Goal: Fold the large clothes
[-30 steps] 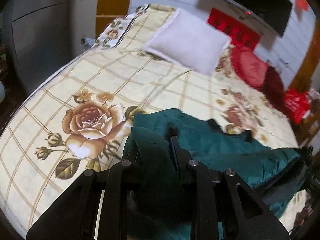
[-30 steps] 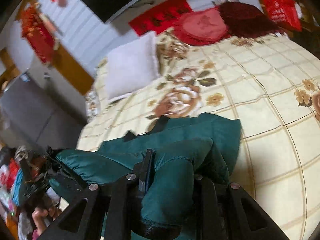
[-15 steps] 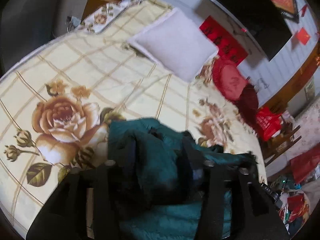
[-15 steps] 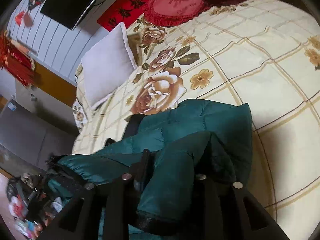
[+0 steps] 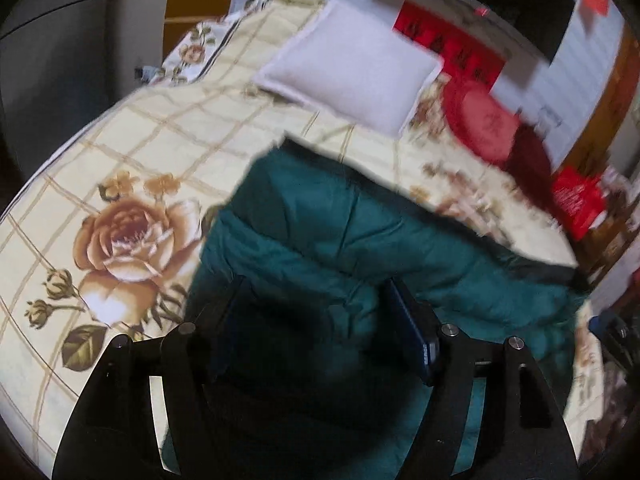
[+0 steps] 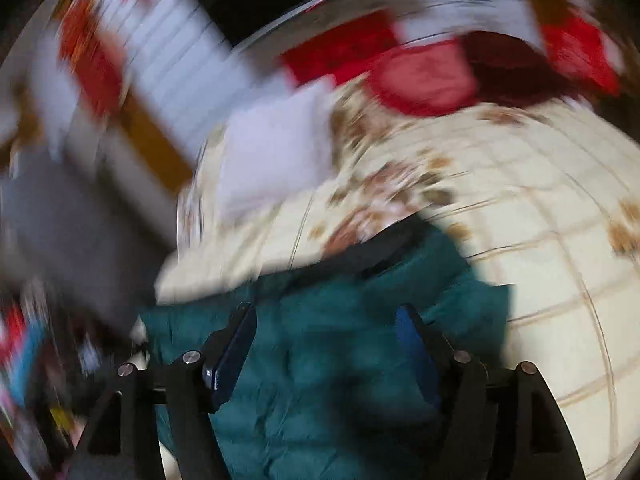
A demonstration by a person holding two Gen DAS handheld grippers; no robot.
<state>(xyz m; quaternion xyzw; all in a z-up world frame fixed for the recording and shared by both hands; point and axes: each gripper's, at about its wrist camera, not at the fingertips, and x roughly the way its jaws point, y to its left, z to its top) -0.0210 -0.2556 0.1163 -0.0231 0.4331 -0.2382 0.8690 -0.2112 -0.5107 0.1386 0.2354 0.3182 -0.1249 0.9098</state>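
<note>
A dark teal puffer jacket lies on the floral bedspread, near the bed's front edge. It also shows in the right wrist view, which is blurred. My left gripper is open just above the jacket's near part, with the fabric lying loose between and under its jaws. My right gripper is open over the jacket's other end, holding nothing.
A white pillow lies at the head of the bed. A red round cushion and a dark red one lie beside it. A red bag sits past the bed's right edge. A grey cabinet stands at the left.
Both grippers were shut on bunched jacket fabric; both have now opened and let it go. The jacket has dropped flatter onto the bed. The right view swings fast and blurs.
</note>
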